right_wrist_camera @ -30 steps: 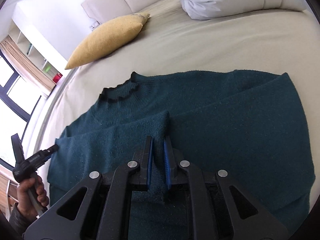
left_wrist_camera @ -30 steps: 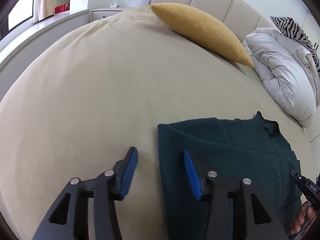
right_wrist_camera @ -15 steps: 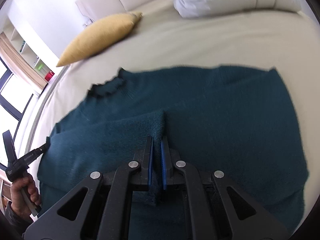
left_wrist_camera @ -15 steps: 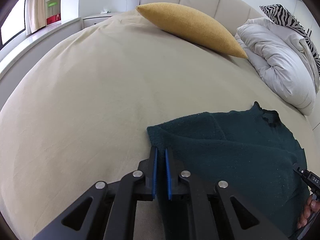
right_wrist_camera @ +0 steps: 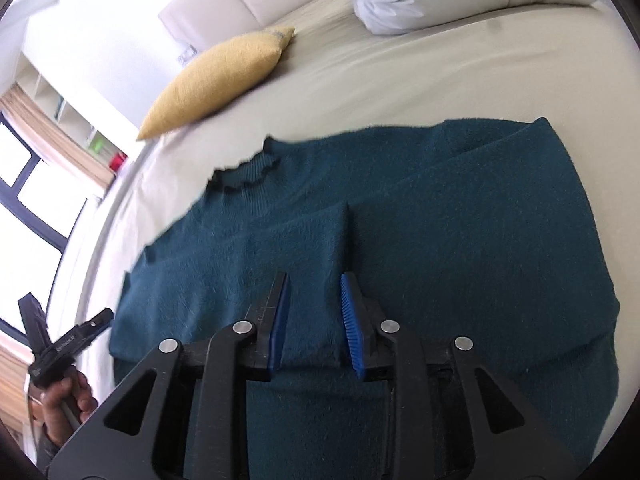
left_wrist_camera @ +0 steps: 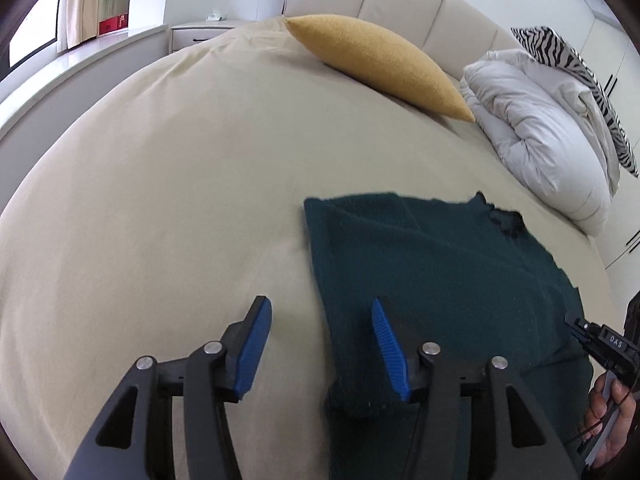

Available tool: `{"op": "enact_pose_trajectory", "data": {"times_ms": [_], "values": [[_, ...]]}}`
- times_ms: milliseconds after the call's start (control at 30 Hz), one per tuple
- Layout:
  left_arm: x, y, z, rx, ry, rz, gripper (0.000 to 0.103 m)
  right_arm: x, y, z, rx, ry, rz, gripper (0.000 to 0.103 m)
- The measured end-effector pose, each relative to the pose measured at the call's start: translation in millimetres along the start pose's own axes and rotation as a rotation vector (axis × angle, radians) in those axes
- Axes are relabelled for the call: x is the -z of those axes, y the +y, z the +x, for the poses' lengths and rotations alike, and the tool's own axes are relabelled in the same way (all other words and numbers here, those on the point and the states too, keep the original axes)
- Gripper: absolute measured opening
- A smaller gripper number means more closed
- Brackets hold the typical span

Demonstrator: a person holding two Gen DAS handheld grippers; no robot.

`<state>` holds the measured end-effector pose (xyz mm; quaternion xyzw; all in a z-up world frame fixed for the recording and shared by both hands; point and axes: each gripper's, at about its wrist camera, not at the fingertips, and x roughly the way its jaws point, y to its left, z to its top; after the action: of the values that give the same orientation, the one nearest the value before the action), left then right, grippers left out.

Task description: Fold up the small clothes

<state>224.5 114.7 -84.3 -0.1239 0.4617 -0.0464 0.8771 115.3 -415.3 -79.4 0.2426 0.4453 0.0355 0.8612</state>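
Our left gripper [left_wrist_camera: 320,344] has just been opening, and its blue pads now stand well apart, straddling the side edge of the dark green sweater [left_wrist_camera: 440,280] without pressing it: one pad over bare sheet, the other over the knit. Over on the right gripper [right_wrist_camera: 314,320], the jaws have also just been opening, a narrower gap, with the folded-in sleeve [right_wrist_camera: 280,256] lying between the pads and no longer pinched. So we hold nothing at either hand.

The sweater lies flat on the bed [left_wrist_camera: 160,200] right under and ahead of both tools, collar [right_wrist_camera: 244,168] at the far end. It looks to us like a soft, fuzzy knit, light and floppy, likely to sag and slide if taken at one point; we would pinch it at a doubled edge or the hem, both corners at once.

Further out, a yellow cushion [left_wrist_camera: 380,64] and a white duvet [left_wrist_camera: 540,132] sit well beyond the collar, near the headboard. Neither crowds us; the sheet around the sweater is free.
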Motion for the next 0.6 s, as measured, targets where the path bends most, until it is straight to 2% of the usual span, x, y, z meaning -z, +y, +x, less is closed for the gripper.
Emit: {"op": "enact_pose_trajectory", "data": {"times_ms": [67, 133, 167, 200, 233, 267, 433, 600], "values": [[8.6, -8.3, 3.0, -0.029, 0.018, 0.044, 0.056, 4.9, 2.4, 9.4, 0.052, 0.04, -0.028, 0.026], [13.8, -16.6, 6.7, -0.075, 0.023, 0.102, 0.054, 8.5, -2.5, 10.6, 0.043, 0.031, -0.021, 0.024], [14.2, -16.2, 7.3, -0.07, 0.022, 0.104, 0.041, 8.5, -4.1, 10.2, 0.044, 0.032, -0.013, 0.022], [14.3, -14.3, 8.3, -0.048, 0.031, 0.097, 0.031, 8.5, -5.3, 9.2, 0.053, 0.033, -0.011, 0.011], [13.3, -12.6, 9.3, -0.029, 0.04, 0.089, 0.015, 8.2, -6.1, 6.7, 0.074, 0.03, -0.016, 0.007], [12.8, -11.7, 9.0, -0.031, 0.041, 0.089, 0.012, 8.1, -6.2, 4.7, 0.075, 0.028, -0.018, 0.005], [15.5, -13.8, 3.6, -0.049, 0.036, 0.143, 0.008, 10.9, 1.1, -15.2, 0.067, -0.019, -0.02, 0.003], [15.1, -8.2, 1.9, -0.048, 0.018, 0.106, 0.008, 13.5, 4.3, -19.1, 0.063, -0.024, -0.03, 0.003]]}}
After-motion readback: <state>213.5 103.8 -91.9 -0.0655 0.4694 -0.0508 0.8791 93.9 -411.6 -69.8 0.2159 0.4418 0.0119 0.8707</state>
